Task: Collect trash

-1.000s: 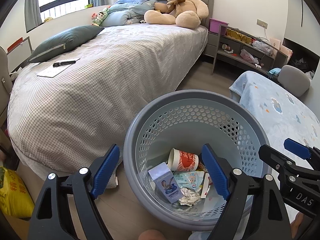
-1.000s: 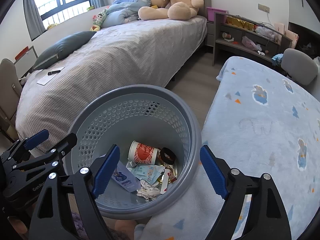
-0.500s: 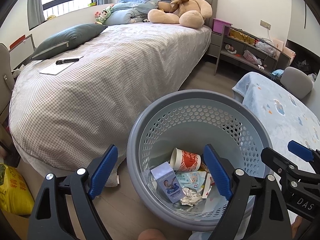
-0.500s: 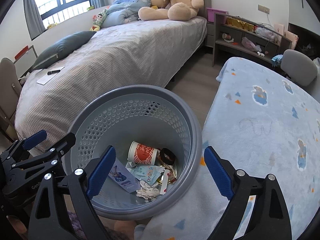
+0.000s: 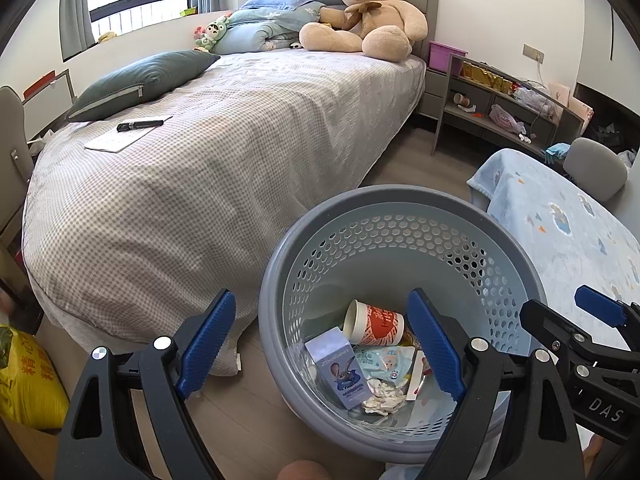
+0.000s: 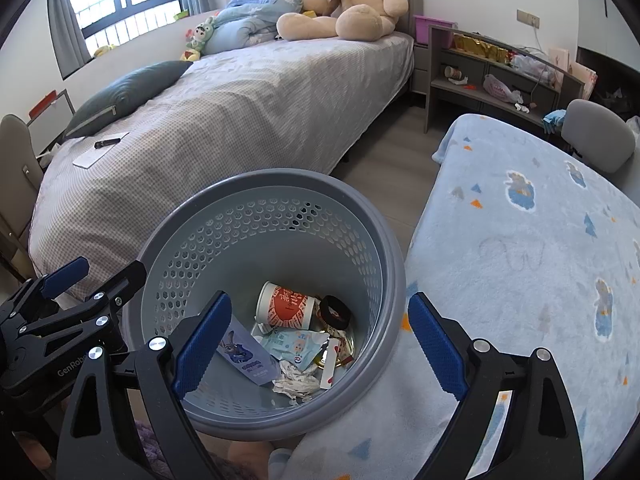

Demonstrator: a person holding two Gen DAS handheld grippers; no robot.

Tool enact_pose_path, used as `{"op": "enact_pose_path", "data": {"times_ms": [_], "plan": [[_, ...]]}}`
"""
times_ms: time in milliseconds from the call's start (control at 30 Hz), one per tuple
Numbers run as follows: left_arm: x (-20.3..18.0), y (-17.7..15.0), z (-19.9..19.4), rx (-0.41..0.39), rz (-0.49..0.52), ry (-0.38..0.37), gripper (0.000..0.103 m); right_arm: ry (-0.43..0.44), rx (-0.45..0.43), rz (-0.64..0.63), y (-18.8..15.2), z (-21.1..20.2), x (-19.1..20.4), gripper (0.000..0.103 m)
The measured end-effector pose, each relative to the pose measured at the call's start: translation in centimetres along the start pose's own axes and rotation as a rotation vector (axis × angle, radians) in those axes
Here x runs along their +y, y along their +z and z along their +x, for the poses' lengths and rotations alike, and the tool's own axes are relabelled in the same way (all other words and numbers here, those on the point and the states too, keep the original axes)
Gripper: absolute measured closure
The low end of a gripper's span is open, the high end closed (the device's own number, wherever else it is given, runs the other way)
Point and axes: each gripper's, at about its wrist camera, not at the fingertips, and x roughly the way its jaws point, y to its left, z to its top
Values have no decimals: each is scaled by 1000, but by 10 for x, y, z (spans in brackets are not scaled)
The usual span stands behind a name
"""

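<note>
Now: your left gripper (image 5: 320, 340) and right gripper (image 6: 320, 340), jaws wide, empty, have lifted slightly; basket (image 5: 400, 208) already holds cup (image 5: 376, 322), carton (image 5: 344, 372), wrappers (image 6: 296, 344).

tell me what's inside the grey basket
Inside the basket: paper cup, purple carton, wipes packet, crumpled paper, black ring. Anything beneath them is hidden.

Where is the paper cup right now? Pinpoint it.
The paper cup lies on its side at the bottom of the grey basket, beside the purple carton, between the bed and the blue blanket.
</note>
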Motion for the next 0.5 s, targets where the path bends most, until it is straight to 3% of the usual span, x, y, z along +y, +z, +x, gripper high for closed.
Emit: {"op": "enact_pose_path", "data": {"times_ms": [500], "plan": [[1,1,0,-2,0,6,19,1,2,0,0,0,0,15]]}}
